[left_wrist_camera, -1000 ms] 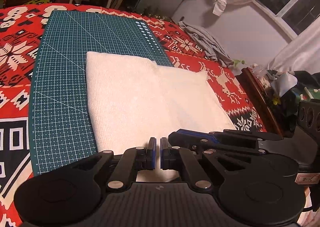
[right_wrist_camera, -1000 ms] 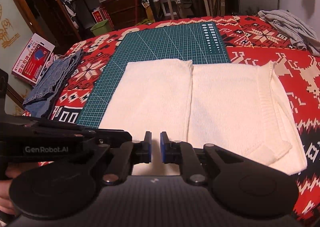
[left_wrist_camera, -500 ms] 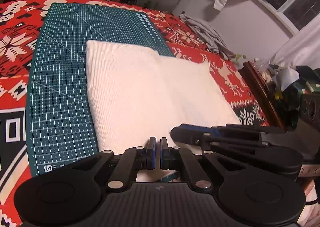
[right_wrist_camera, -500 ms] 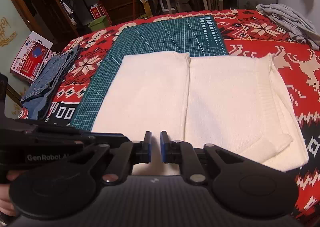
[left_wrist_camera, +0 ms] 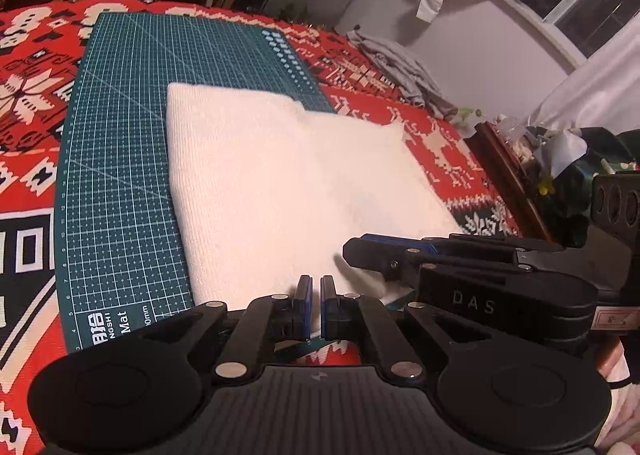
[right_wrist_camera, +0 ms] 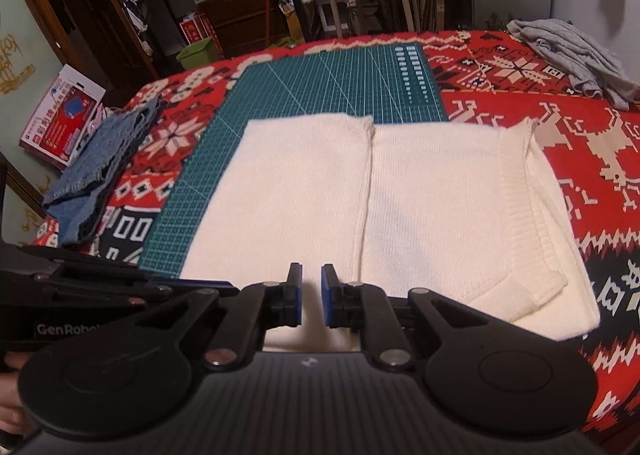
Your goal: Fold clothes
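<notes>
A cream knit sweater (left_wrist_camera: 280,183) lies folded flat, half on the green cutting mat (left_wrist_camera: 120,135) and half on the red patterned cloth (right_wrist_camera: 600,135). A fold line runs down its middle (right_wrist_camera: 368,191), and a ribbed hem (right_wrist_camera: 516,207) lies on the right. My left gripper (left_wrist_camera: 316,303) hovers over the sweater's near edge, fingers shut with nothing between them. My right gripper (right_wrist_camera: 311,295) hangs over the same near edge, just right of the left one. Its pads stand a narrow gap apart and hold nothing. Its fingertips (left_wrist_camera: 360,251) show side-on in the left wrist view.
A folded pile of blue denim (right_wrist_camera: 96,175) lies left of the mat. A crumpled grey garment (right_wrist_camera: 572,51) sits at the far right of the cloth. A red and white box (right_wrist_camera: 60,115) and cluttered shelves stand beyond the left edge. A wooden edge (left_wrist_camera: 512,183) borders the right side.
Both grippers have drifted slightly back and toward each other over the sweater's near edge. The sweater has not moved, and the right gripper's gap has widened a trace.
</notes>
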Demonstrator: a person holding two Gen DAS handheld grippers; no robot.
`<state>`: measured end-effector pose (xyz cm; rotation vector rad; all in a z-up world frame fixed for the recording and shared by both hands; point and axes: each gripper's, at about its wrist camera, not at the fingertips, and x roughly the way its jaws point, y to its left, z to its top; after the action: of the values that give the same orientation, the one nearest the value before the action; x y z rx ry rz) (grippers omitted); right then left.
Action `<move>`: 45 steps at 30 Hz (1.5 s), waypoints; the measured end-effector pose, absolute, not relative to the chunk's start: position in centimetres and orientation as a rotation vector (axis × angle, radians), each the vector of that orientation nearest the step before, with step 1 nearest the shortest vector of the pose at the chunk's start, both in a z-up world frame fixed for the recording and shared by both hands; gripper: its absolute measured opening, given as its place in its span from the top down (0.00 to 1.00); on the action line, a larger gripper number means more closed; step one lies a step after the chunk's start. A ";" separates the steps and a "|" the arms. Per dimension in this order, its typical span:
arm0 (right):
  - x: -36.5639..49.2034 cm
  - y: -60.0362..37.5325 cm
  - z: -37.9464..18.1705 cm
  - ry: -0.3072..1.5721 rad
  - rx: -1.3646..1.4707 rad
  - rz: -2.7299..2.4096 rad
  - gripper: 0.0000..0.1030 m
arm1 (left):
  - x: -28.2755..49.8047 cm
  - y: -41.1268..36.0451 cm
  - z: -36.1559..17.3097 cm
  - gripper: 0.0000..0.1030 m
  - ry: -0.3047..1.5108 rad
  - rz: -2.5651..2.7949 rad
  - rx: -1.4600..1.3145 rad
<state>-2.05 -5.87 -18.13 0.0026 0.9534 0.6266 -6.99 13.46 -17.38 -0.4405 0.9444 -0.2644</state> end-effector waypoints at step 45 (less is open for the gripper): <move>-4.4 -10.0 -18.6 0.969 -0.009 0.718 0.93 | -9.6 14.6 -18.1 0.98 0.899 -0.248 -0.485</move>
<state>-4.39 -9.95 -18.62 -0.0094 0.9687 0.7177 -9.63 14.59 -18.07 -0.4846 0.8993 -0.2480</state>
